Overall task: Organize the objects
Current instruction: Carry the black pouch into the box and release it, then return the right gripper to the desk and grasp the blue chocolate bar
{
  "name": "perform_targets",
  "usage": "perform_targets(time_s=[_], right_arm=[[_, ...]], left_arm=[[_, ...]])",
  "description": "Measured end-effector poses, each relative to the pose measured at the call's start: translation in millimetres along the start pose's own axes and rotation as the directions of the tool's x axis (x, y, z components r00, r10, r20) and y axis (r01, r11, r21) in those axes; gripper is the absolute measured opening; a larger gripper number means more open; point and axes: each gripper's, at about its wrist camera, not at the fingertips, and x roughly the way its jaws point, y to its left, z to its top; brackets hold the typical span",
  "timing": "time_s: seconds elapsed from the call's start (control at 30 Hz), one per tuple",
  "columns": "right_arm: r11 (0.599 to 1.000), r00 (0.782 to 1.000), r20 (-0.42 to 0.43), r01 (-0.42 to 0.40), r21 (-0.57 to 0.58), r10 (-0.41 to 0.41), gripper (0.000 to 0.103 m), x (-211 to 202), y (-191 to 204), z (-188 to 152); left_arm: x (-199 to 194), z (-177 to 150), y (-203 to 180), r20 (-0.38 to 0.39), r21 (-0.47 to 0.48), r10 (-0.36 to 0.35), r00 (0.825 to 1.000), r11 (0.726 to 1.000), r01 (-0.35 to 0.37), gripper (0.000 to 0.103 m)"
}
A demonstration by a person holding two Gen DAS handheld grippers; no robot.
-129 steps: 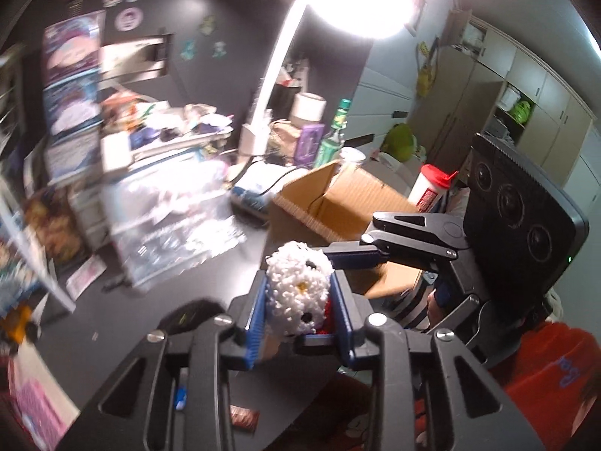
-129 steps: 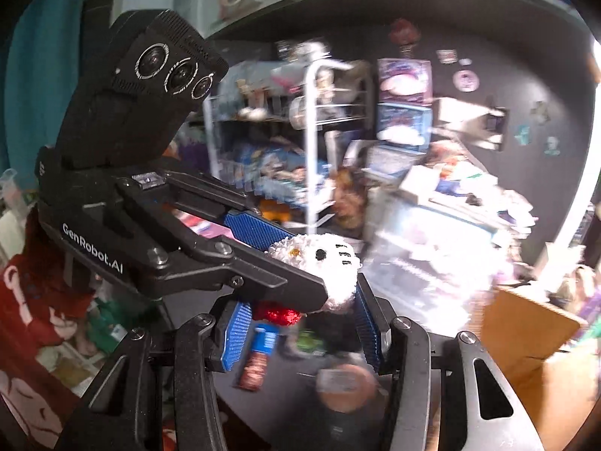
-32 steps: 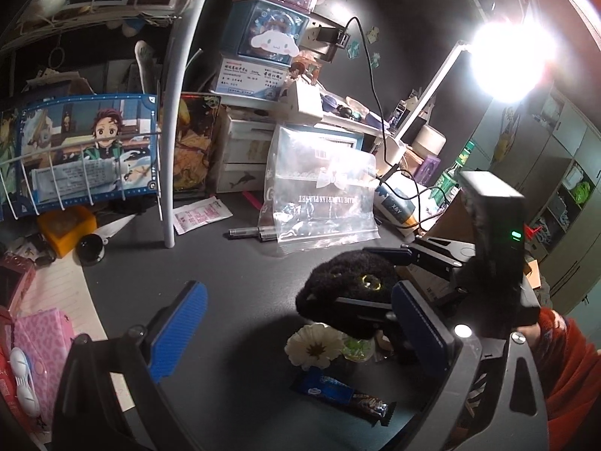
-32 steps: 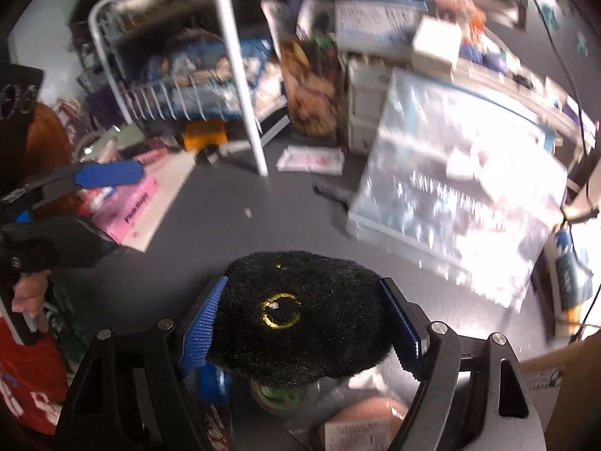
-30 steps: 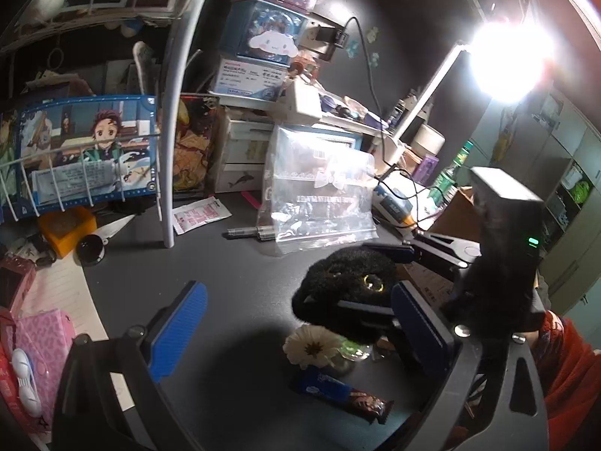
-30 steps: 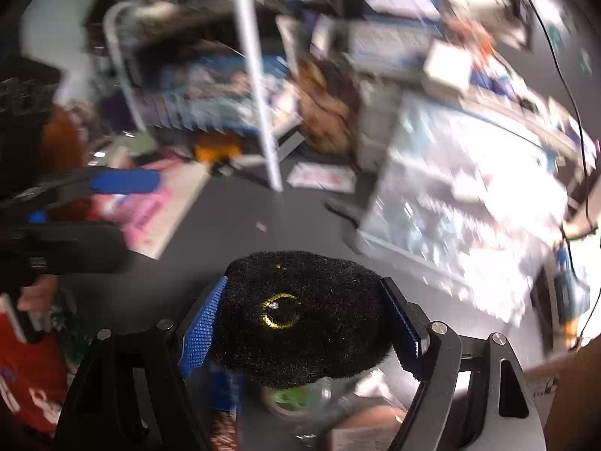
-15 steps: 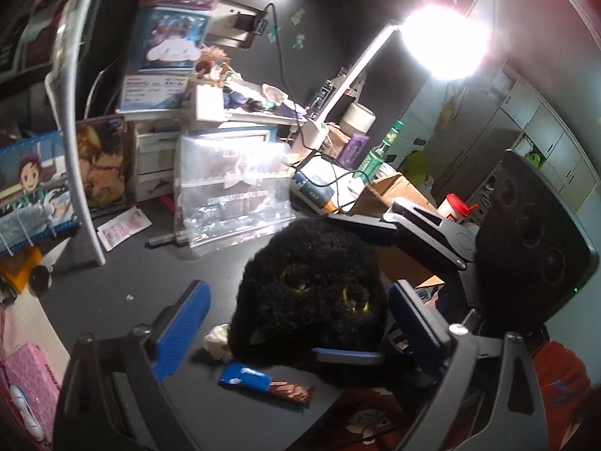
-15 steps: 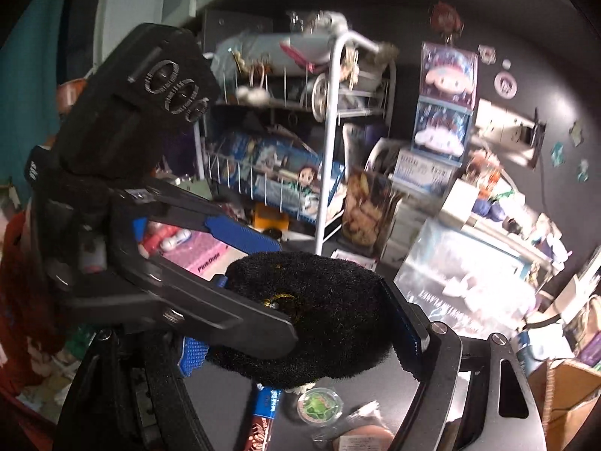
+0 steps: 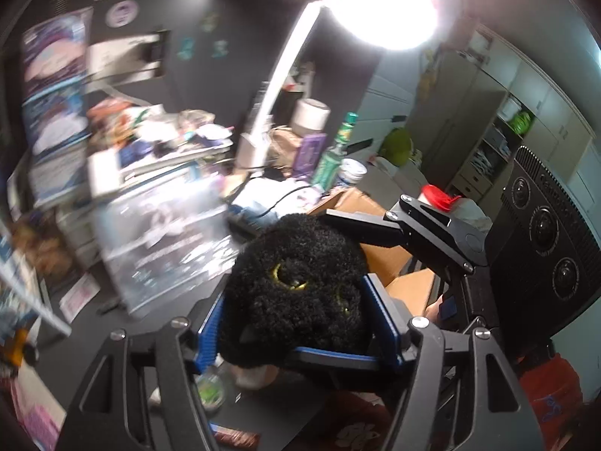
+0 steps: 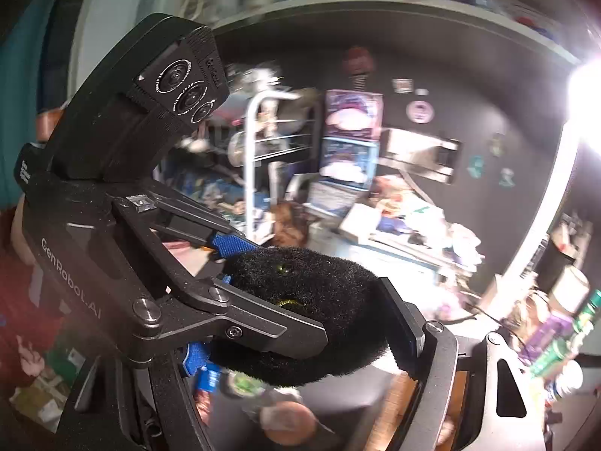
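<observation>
cluttered dark counter [image 9: 124,323] fills the lower left of the left wrist view, with a cardboard box [image 9: 379,251] at centre right. black plush toy [image 9: 300,293] sits raised above the counter, lower centre of both views. left tool [image 9: 296,323] pinches it between blue pads, jaws narrowed to its width. right tool [image 10: 300,319] also appears closed on its sides. judged a handover: both hold so it cannot drop mid-transfer, the box a likely destination.
</observation>
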Motion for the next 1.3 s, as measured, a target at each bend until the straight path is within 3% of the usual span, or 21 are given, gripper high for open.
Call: perform_targets(time_s=[0.3, 0.53, 0.6, 0.67, 0.73, 1.13, 1.3], right_arm=[[0.990, 0.995, -0.053, 0.090, 0.111, -0.084, 0.073, -32, -87, -32], [0.981, 0.987, -0.153, 0.076, 0.177, -0.049, 0.073, -28, -123, -55], [0.978, 0.981, -0.191, 0.060, 0.199, -0.021, 0.075, -24, -128, -60], [0.972, 0.977, -0.211, 0.051, 0.228, -0.002, 0.086, -20, -133, -62], [0.970, 0.976, -0.218, 0.050, 0.237, 0.003, 0.087, -20, -135, -63], [0.975, 0.970, -0.241, 0.079, 0.208, -0.027, 0.090, -18, -127, -60], [0.974, 0.975, -0.212, 0.103, 0.202, -0.059, 0.091, -27, -118, -58]], left_arm=[[83, 46, -50, -0.088, 0.052, -0.089, 0.992, 0.994, 0.094, 0.063], [128, 55, -56, -0.159, 0.049, -0.079, 0.984, 0.995, 0.088, 0.061], [129, 57, -57, -0.159, 0.055, -0.067, 0.985, 0.996, 0.076, 0.063], [125, 57, -58, -0.146, 0.075, -0.044, 0.988, 0.996, 0.055, 0.075], [119, 56, -58, -0.129, 0.090, -0.020, 0.991, 0.995, 0.032, 0.081], [77, 34, -37, -0.060, 0.078, 0.056, 0.997, 0.996, -0.051, 0.082], [46, 19, -30, 0.007, 0.068, 0.088, 0.996, 0.994, -0.088, 0.083]])
